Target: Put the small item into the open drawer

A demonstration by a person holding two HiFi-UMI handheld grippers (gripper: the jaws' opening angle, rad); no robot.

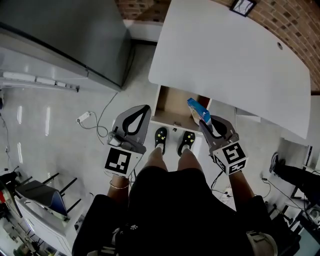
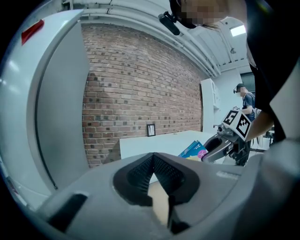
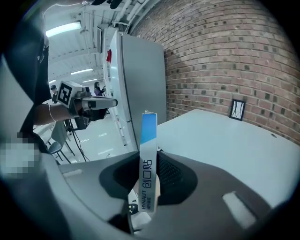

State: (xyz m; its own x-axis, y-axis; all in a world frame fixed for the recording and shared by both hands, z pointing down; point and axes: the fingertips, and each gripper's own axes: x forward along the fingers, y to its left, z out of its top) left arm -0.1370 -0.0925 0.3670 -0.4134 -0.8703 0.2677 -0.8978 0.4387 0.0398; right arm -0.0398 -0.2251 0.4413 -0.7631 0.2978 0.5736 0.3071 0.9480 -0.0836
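Observation:
The small item is a flat blue and white box [image 1: 198, 110], held upright in my right gripper [image 1: 206, 121], which is shut on its lower end. In the right gripper view the box [image 3: 148, 140] stands on edge between the pads. It hangs over the right front corner of the open wooden drawer [image 1: 172, 102], which is pulled out from under the white table [image 1: 225, 55]. My left gripper [image 1: 145, 109] is shut and holds nothing, just left of the drawer front. The left gripper view shows its tips [image 2: 153, 157] meeting, with the box [image 2: 193, 149] and right gripper [image 2: 213, 146] off to the right.
The person's two feet [image 1: 173, 140] stand right before the drawer. A tall grey cabinet [image 1: 65, 35] rises at the left. A white cable with a plug [image 1: 84, 118] lies on the floor. A chair [image 1: 45, 195] stands at the lower left. A small picture frame [image 1: 243, 6] leans against the brick wall.

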